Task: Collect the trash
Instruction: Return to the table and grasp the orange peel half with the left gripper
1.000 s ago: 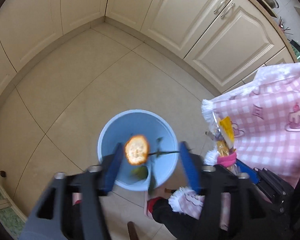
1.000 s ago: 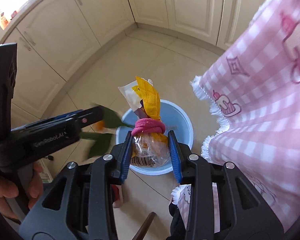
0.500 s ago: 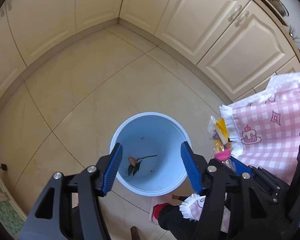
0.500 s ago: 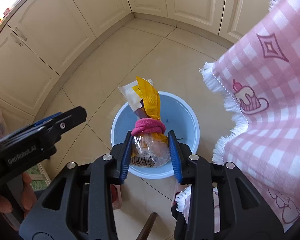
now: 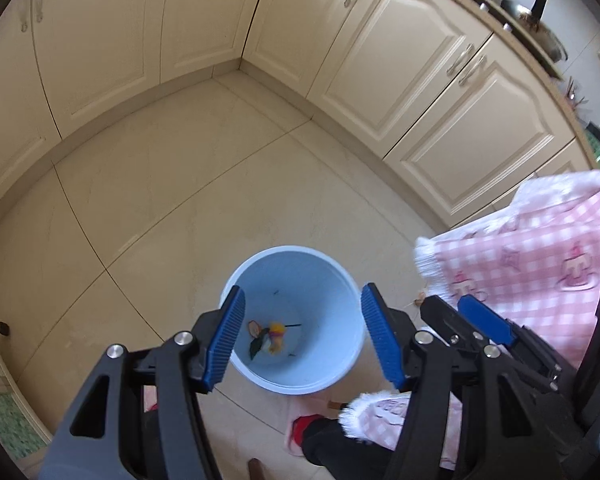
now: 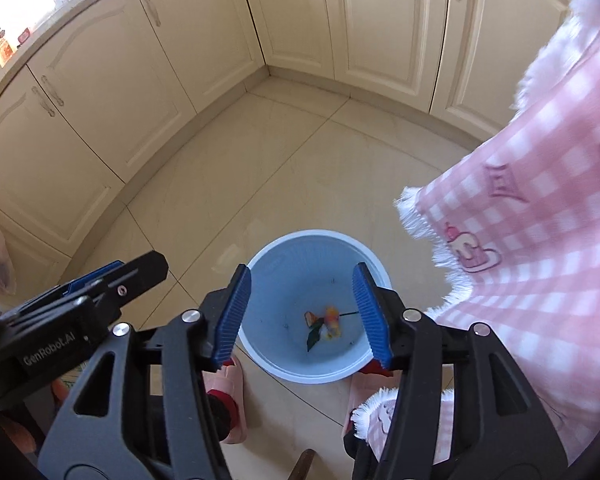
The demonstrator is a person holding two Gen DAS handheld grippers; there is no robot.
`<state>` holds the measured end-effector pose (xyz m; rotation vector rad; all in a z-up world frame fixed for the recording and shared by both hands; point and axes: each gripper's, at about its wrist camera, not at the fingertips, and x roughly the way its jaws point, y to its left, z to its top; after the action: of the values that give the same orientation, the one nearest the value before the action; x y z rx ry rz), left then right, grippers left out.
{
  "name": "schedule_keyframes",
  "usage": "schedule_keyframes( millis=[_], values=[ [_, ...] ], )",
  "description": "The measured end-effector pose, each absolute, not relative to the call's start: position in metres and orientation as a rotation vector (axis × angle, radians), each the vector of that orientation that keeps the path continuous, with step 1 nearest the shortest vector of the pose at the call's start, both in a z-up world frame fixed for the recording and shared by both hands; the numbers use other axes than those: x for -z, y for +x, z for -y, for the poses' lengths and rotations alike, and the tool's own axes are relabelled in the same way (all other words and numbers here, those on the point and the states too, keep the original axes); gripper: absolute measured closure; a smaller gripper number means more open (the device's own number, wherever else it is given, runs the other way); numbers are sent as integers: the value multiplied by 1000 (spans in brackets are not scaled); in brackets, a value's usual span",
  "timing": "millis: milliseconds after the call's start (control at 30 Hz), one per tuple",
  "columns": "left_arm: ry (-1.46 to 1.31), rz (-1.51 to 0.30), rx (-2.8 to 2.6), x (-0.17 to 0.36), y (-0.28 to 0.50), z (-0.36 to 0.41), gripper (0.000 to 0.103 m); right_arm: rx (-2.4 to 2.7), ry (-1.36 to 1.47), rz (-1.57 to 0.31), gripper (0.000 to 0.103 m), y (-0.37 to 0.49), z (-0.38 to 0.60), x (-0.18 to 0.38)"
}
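Note:
A light blue bin (image 5: 342, 280) stands on the tiled floor, also in the right wrist view (image 6: 296, 256). At its bottom lie an orange peel piece (image 5: 253, 327), a leafy stem (image 5: 257, 347) and the yellow snack packet (image 5: 277, 339), seen again in the right wrist view (image 6: 332, 322). My left gripper (image 5: 302, 336) is open and empty above the bin. My right gripper (image 6: 302, 314) is open and empty above the bin too. The left gripper also shows in the right wrist view (image 6: 112, 284), and the right gripper in the left wrist view (image 5: 460, 312).
A pink checked tablecloth with a white fringe (image 5: 540, 264) hangs at the right (image 6: 540, 216). Cream cabinets (image 5: 400, 60) line the walls around the corner. Pink slippers (image 6: 230, 384) stand on the floor just before the bin.
My right gripper opened and the tied snack packet fell into the bin. A second ago the orange peel and stem dropped from my left gripper. Both grippers rose slightly.

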<state>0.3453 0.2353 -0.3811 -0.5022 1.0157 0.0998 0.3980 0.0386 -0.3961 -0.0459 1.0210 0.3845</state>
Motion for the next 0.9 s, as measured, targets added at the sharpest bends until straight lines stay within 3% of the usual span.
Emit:
schedule_keyframes(
  millis=[467, 667, 900],
  values=[
    [-332, -705, 191, 207, 269, -122, 42, -158, -73, -550, 46, 255, 85, 198],
    [-184, -682, 443, 167, 249, -20, 42, 12, 14, -481, 42, 207, 187, 165],
    [24, -728, 628, 169, 227, 94, 42, 192, 111, -480, 40, 163, 284, 168]
  ],
)
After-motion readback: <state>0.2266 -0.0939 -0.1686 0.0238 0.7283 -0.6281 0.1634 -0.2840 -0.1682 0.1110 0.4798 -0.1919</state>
